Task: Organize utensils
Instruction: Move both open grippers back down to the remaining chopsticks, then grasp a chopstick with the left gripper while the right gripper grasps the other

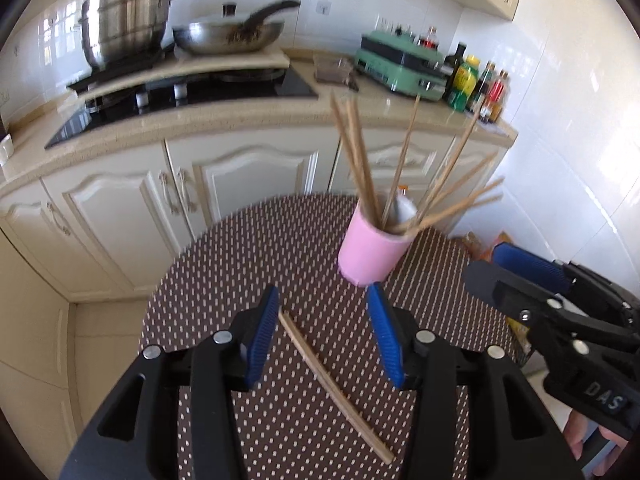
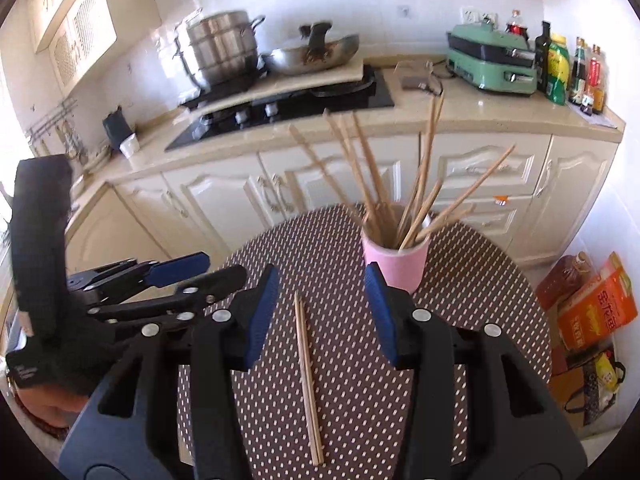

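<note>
Chopsticks [image 1: 335,390] are seen lying as a loose pair on the brown dotted tablecloth [image 1: 240,248], running from the centre of the left wrist frame down toward its lower right. In the right wrist view the same pair [image 2: 307,380] lies nearly upright in the lower centre. The left gripper [image 1: 324,336] is held above them with its blue pads spread apart and nothing pressed between them; the sticks are framed by the jaws but not touched. The right gripper [image 2: 320,312] is likewise parted and empty, the pair being seen through its gap. Each gripper is also caught at the edge of the other's view. A pink cup [image 1: 372,252] stands upright just beyond the pair, toward the upper right of centre, and is filled with more chopsticks [image 1: 400,176] fanning outward. Behind the table, cream cabinets [image 1: 132,204], a stove [image 1: 188,92] and a steel pot [image 1: 124,20] are visible.
</note>
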The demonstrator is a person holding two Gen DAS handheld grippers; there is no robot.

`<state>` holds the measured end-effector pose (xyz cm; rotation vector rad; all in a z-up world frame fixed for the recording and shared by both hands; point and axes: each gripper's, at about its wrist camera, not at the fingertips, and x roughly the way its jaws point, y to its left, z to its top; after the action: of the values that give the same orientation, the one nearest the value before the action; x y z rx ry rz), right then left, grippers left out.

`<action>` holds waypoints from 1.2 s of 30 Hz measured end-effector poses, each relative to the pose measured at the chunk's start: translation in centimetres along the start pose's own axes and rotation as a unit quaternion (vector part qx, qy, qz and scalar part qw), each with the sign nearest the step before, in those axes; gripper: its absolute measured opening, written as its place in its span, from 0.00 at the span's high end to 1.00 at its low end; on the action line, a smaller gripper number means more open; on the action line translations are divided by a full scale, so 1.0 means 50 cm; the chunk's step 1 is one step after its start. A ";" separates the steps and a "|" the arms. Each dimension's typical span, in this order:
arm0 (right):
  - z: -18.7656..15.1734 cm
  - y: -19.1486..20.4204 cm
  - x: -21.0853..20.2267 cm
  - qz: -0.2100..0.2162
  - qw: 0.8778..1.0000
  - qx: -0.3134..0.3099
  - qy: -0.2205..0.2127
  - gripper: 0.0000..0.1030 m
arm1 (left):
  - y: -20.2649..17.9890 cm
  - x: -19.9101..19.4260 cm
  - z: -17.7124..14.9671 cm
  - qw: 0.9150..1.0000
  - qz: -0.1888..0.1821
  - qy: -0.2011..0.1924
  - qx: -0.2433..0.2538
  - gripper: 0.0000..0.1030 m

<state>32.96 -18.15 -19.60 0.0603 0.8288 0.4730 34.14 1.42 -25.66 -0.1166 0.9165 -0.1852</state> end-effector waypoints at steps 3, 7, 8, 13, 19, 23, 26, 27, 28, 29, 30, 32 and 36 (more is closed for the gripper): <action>-0.032 0.006 0.020 0.001 1.000 -0.006 0.024 0.56 | 0.017 0.046 -0.038 0.999 0.012 0.049 -0.006 0.55; -0.069 0.000 0.053 0.000 0.998 -0.009 0.056 0.56 | 0.031 0.112 -0.084 0.993 0.017 0.112 -0.022 0.55; -0.081 -0.005 0.066 -0.001 0.998 -0.008 0.068 0.56 | 0.032 0.124 -0.092 0.992 0.022 0.123 -0.022 0.55; -0.124 -0.031 0.111 0.000 0.994 0.003 0.111 0.56 | 0.032 0.197 -0.138 0.982 0.047 0.185 -0.016 0.55; -0.150 -0.062 0.150 0.003 0.989 0.015 0.147 0.56 | 0.037 0.254 -0.150 0.975 0.049 0.212 -0.035 0.55; -0.151 -0.083 0.170 0.007 0.987 0.019 0.159 0.56 | 0.036 0.277 -0.143 0.974 0.053 0.216 -0.040 0.55; -0.149 -0.095 0.183 0.009 0.986 0.021 0.163 0.55 | 0.025 0.297 -0.140 0.972 0.058 0.222 -0.040 0.55; -0.147 -0.099 0.185 0.009 0.986 0.022 0.163 0.55 | 0.023 0.302 -0.140 0.972 0.061 0.225 -0.039 0.55; -0.144 -0.104 0.186 0.010 0.986 0.022 0.163 0.55 | 0.017 0.310 -0.139 0.971 0.064 0.226 -0.037 0.55; -0.143 -0.106 0.189 0.011 0.986 0.022 0.163 0.55 | 0.014 0.316 -0.138 0.970 0.068 0.229 -0.035 0.55; -0.141 -0.108 0.191 0.012 0.986 0.022 0.163 0.55 | 0.011 0.326 -0.132 0.970 0.068 0.230 -0.035 0.55; -0.136 -0.110 0.196 0.013 0.986 0.021 0.163 0.55 | 0.006 0.336 -0.126 0.970 0.070 0.228 -0.039 0.55; -0.133 -0.113 0.206 0.017 0.986 0.020 0.168 0.55 | -0.002 0.346 -0.133 0.970 0.075 0.228 -0.038 0.55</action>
<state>36.28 -19.66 -32.58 0.0323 1.1691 0.5067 39.13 -2.42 -43.10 -0.0764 1.3871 -0.0345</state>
